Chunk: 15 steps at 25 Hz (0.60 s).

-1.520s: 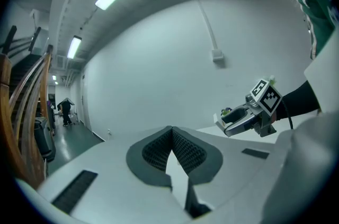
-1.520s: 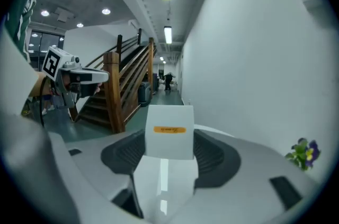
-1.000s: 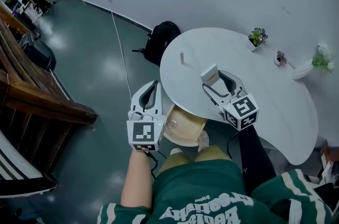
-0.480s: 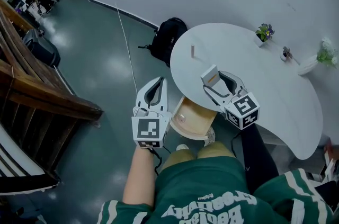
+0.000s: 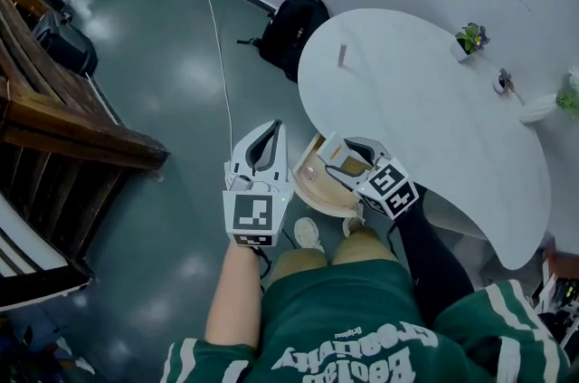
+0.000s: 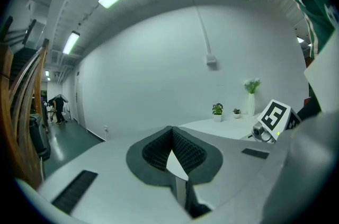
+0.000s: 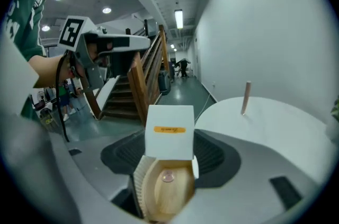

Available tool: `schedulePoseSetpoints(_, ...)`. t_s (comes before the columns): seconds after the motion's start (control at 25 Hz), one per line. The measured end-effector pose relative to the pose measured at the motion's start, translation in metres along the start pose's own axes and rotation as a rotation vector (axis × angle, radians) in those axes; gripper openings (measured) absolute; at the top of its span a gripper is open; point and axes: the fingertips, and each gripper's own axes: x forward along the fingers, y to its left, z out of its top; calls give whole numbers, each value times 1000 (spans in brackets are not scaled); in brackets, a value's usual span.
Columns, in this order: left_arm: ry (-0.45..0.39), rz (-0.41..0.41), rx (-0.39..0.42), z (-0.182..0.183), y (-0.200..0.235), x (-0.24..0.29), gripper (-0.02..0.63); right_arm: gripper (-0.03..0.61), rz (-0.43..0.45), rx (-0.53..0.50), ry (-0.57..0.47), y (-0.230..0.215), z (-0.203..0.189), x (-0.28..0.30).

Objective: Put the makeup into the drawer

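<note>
Here, a dark green floor [image 5: 172, 73] fills the left of the head view, and wooden stairs [image 5: 63, 132] stand at its left edge. A white table [image 5: 434, 119] with a rounded outline takes up the right. A black backpack [image 5: 294, 26] lies on the floor just beside the table's far edge.

A wooden drawer [image 5: 308, 195] with a rounded front stands open below the table's near edge, between the two grippers. The person [image 5: 362, 327] who holds them wears a green shirt.

The left gripper [image 5: 271, 129] is to the left of the drawer, over the floor. Its jaws are closed tip to tip, and nothing is between them. In the left gripper view only the far table surface shows through the narrow gap behind the tips.

The right gripper [image 5: 340, 146] is over the drawer, angled downward. Its jaws stand wide and clamp a white box [image 7: 169, 130] with an orange label. The box sits upright between the pads, directly above the drawer's interior and not yet inside it.

A potted plant [image 5: 469, 39] stands near the table's far edge. A thin pink stick [image 5: 343, 55] stands upright on the table, well apart from the grippers. A small round item [image 7: 168, 177] lies on the drawer bottom.
</note>
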Motion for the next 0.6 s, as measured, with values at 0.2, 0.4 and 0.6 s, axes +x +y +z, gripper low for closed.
schedulePoseSetpoints(0.2,51,25,-38,-30,4,-2,0,291,115,-38,167,25,-63,33)
schedulePoseSetpoints(0.4,89,37,-55,-56,7,-5,0,291,211,-45,321,39,-123,59)
schedulePoseSetpoints(0.6,129,61,-82,-84,12,-8,-2,291,263,-72,466,36,-177,84)
